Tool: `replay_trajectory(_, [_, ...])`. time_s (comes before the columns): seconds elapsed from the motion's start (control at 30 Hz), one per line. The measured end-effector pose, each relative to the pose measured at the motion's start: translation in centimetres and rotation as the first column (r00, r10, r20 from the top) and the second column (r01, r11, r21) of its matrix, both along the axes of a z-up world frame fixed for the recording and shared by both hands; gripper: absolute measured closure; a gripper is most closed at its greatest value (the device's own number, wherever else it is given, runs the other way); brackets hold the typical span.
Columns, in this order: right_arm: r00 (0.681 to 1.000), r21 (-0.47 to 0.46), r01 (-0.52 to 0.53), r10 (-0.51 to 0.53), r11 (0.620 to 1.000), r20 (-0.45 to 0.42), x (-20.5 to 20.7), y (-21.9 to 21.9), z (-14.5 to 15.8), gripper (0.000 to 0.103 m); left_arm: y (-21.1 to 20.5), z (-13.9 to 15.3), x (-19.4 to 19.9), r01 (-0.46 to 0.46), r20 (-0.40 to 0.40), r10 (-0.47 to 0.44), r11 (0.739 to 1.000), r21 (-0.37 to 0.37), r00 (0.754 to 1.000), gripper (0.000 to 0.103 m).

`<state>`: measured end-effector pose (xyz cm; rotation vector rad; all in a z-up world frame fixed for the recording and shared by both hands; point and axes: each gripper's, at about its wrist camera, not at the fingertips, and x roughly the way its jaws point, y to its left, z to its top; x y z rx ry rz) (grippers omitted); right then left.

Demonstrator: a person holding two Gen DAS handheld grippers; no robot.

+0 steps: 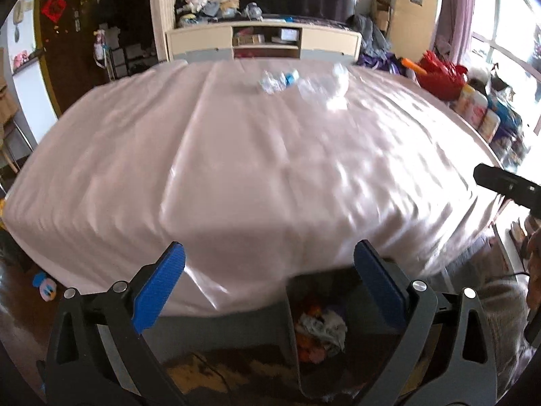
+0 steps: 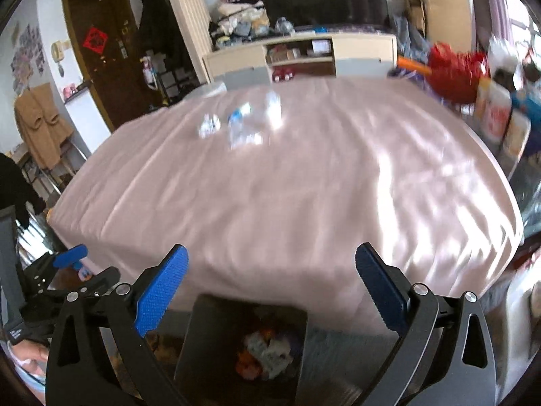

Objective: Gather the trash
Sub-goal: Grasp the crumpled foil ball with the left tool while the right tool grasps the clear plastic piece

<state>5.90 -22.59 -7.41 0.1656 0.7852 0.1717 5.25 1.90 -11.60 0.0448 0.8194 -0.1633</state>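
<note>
Crushed clear plastic bottles (image 1: 280,81) lie near the far end of a bed with a pink cover (image 1: 236,155); they also show in the right wrist view (image 2: 243,121). A dark trash bin (image 1: 321,335) with crumpled trash inside stands on the floor at the bed's near end, also seen in the right wrist view (image 2: 247,348). My left gripper (image 1: 268,291) is open and empty above the bed's foot, with the bin just right of centre. My right gripper (image 2: 270,291) is open and empty above the bin. The left gripper also appears at the lower left of the right wrist view (image 2: 71,270).
A cream TV cabinet (image 1: 263,40) with a dark TV stands beyond the bed. A red bag (image 1: 439,74) and boxes crowd the right side by the window. A brown door (image 2: 101,50) is at far left. A toy (image 1: 45,287) lies on the floor.
</note>
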Motion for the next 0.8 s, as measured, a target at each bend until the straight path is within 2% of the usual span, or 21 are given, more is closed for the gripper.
replay_trajectory(0.13, [0.999,-0.040,0.025,-0.023,0.999,0.046,3.0,-0.3,1.7,0.004,0.2,2.1,2.5,-0.003,0.044,0.002,1.000,0.021,0.999,0.008])
replay_trajectory(0.33, [0.999,-0.012,0.027,-0.026,1.000,0.045,9.4,-0.3,2.8,0.004,0.1,4.4,7.8,-0.010,0.072,0.008,0.999,0.031,0.997,0.008])
replay_trajectory(0.5, [0.999,-0.006,0.038,-0.038,0.999,0.026,14.4,0.2,2.6,0.004,-0.2,4.8,12.7,-0.008,0.056,0.007,1.000,0.018,0.998,0.008])
replay_trajectory(0.63, [0.999,0.009,0.049,-0.049,0.999,0.010,18.6,0.8,1.8,0.004,-0.9,4.4,16.6,-0.021,0.074,0.019,0.999,0.026,0.997,0.008])
replay_trajectory(0.7, [0.999,0.010,0.053,-0.053,0.999,0.008,20.0,1.1,1.4,0.010,-1.4,4.0,18.0,-0.021,0.078,0.018,0.999,0.042,0.997,0.008])
replay_trajectory(0.8, [0.999,0.020,0.035,-0.034,0.999,-0.027,22.7,1.5,0.4,0.025,-1.9,3.2,20.7,-0.032,0.064,0.028,0.998,0.060,0.998,0.008])
